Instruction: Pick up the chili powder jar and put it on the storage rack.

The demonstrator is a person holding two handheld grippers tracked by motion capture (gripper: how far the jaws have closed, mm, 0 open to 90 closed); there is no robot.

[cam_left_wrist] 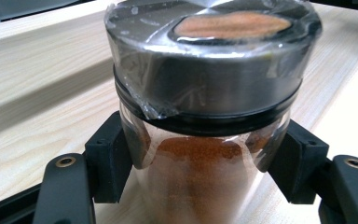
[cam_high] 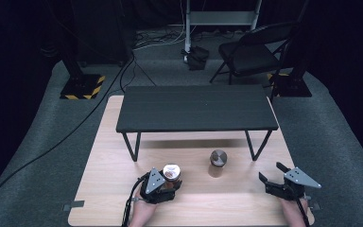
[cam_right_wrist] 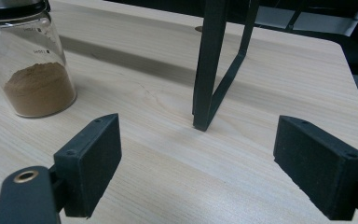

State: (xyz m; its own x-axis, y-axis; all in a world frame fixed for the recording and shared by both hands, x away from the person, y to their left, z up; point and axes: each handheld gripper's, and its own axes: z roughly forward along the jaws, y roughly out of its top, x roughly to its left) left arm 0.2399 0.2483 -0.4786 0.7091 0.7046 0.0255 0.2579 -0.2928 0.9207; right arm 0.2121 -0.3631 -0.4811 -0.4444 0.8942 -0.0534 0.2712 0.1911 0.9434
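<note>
The left gripper (cam_high: 166, 185) has its two black jaws pressed against the sides of a clear glass spice jar with a silver metal lid and reddish-orange powder inside (cam_left_wrist: 205, 140), and from the left gripper view the pads sit on the glass just below the lid's dark rim. A crinkled film of clear plastic wraps the lid. In the high view that jar (cam_high: 171, 174) stands on the light wooden tabletop (cam_high: 108, 156), in front of the low black shelf on thin metal legs (cam_high: 196, 108) and nearer that shelf's left leg; whether its base rests on the wood or is just off it, I can't quite tell. A second clear glass jar with a grey lid and tan powder (cam_high: 218, 163) stands in front of the shelf, closer to its right leg. The right gripper (cam_high: 275, 176), out beyond that right leg, has its jaws spread wide over bare wood, gripping nothing
</note>
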